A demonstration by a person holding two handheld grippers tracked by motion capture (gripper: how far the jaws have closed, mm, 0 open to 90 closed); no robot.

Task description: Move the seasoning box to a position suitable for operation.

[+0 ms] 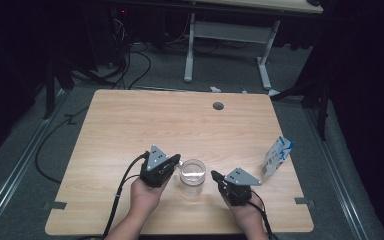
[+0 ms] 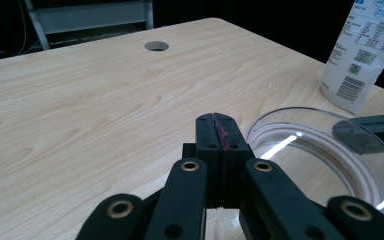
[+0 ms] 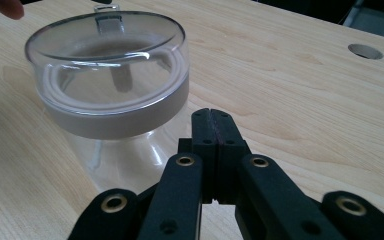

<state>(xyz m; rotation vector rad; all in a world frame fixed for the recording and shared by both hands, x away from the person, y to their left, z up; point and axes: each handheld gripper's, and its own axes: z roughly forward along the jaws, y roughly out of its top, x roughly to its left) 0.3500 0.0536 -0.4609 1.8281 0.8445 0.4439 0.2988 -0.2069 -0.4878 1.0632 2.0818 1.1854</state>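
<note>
A clear glass jar (image 1: 193,177) with a clear lid stands on the wooden table (image 1: 130,125) near its front edge, between the two hands. My left gripper (image 1: 176,159) sits just left of the jar, its jaws pressed together with nothing between them; in the left gripper view its tips (image 2: 215,120) are beside the jar's lid (image 2: 325,150). My right gripper (image 1: 214,175) sits just right of the jar, jaws also together and empty. In the right gripper view its tips (image 3: 211,114) stop short of the jar (image 3: 112,100), apart from it.
A white and blue pouch (image 1: 277,157) stands near the table's right edge, seen also as the pouch (image 2: 365,50) in the left gripper view. A round cable hole (image 1: 218,106) is in the table's far part. A white desk frame (image 1: 225,45) stands on the floor beyond.
</note>
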